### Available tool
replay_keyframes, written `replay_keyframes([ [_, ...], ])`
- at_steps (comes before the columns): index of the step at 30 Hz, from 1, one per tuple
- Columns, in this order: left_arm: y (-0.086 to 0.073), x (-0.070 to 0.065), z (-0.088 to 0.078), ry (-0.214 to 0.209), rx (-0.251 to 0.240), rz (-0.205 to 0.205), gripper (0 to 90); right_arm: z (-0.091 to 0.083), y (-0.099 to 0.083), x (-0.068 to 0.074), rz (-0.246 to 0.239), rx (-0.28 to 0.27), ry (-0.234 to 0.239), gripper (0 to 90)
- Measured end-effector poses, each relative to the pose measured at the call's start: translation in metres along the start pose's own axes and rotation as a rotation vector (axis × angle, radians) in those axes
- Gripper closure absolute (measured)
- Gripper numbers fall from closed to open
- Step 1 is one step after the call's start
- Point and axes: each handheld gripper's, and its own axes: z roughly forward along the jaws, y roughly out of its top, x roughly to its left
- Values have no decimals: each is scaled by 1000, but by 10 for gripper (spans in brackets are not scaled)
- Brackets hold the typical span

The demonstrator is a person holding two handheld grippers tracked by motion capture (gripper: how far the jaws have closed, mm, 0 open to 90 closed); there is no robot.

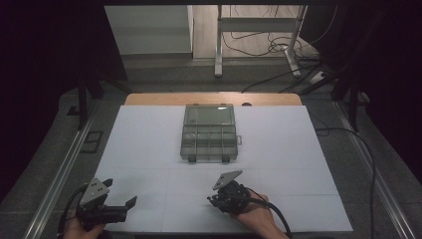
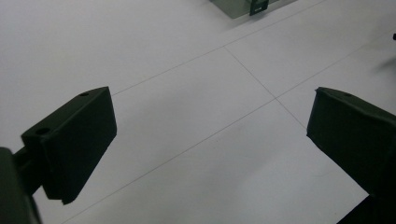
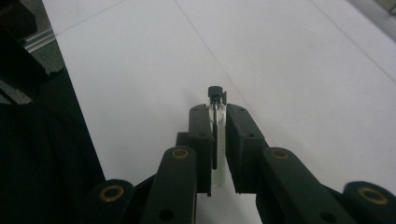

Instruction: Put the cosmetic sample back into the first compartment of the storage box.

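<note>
The right claw [image 3: 217, 122] is pinching a small clear vial [image 3: 216, 109] with a black cap above the near part of the white worktop [image 1: 149, 144], while the left claw [image 1: 121, 193] rests spread and empty, the compartment box [image 1: 209, 132] well beyond both.

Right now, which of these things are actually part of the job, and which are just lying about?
Part of the job:
- small glass vial with a black cap, clamped in the right gripper
- open compartment box on the white table
- left gripper, open, holding nothing

Just lying about:
- cables on the floor beyond the table
- metal frame legs back there
</note>
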Motion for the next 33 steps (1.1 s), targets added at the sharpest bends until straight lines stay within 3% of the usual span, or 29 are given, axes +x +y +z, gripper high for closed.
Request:
replay_keyframes([
  [15,0,1,0,-1,1,-9,21,-11,10,-20,59,-68,3,806],
  [27,0,1,-1,-5,-6,-3,23,-10,19,-30,58,-91,-13,806],
  [33,0,1,-1,-32,-9,2,33,-9,23,-34,62,-96,-22,806],
])
